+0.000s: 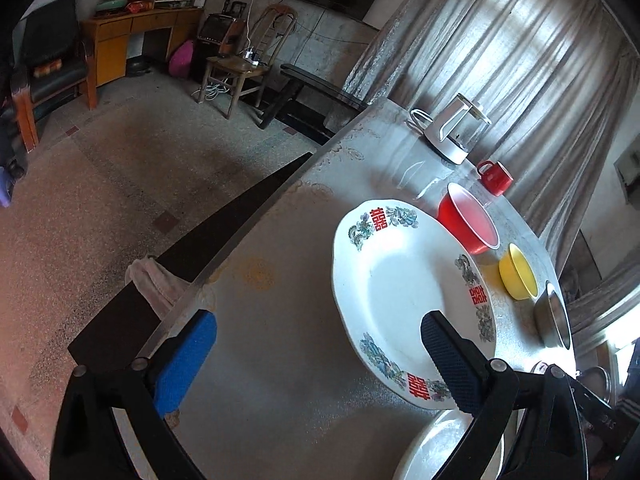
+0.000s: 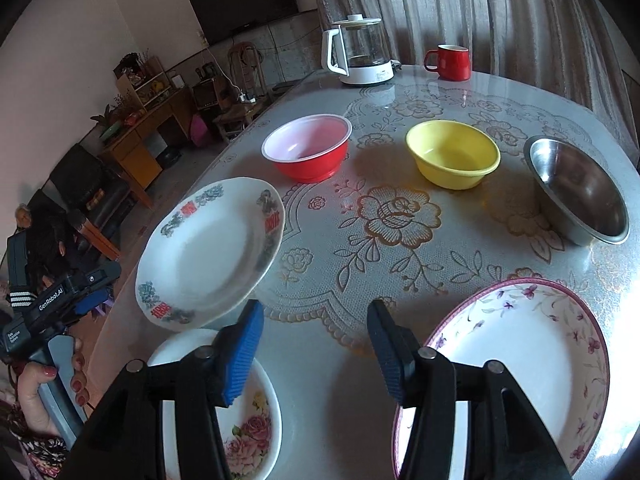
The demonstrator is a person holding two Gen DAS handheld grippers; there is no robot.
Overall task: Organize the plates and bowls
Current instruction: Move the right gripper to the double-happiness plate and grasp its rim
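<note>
Left wrist view, what do you see on it?

— I see the left gripper (image 1: pixel 316 320) with its jaws wide apart, holding nothing. One finger (image 1: pixel 452 364) is in front of the white plate with red characters (image 1: pixel 400 280). The near edge of this plate lies over the rose plate (image 2: pixel 256 432); if they really touch, I cannot tell.

— And the other hand?

— The right gripper (image 2: pixel 315 308) has its jaws apart also, over the table (image 2: pixel 400 220), between the rose plate and the purple-rimmed plate (image 2: pixel 528 352).

— Where are the bowls?

— They stand in one row further back, apart from each other: the red bowl (image 2: pixel 308 152), the yellow bowl (image 2: pixel 452 154) and the steel bowl (image 2: pixel 580 192). Behind them, at the far edge, are a kettle (image 2: pixel 358 52) and a red mug (image 2: pixel 450 62)
</note>
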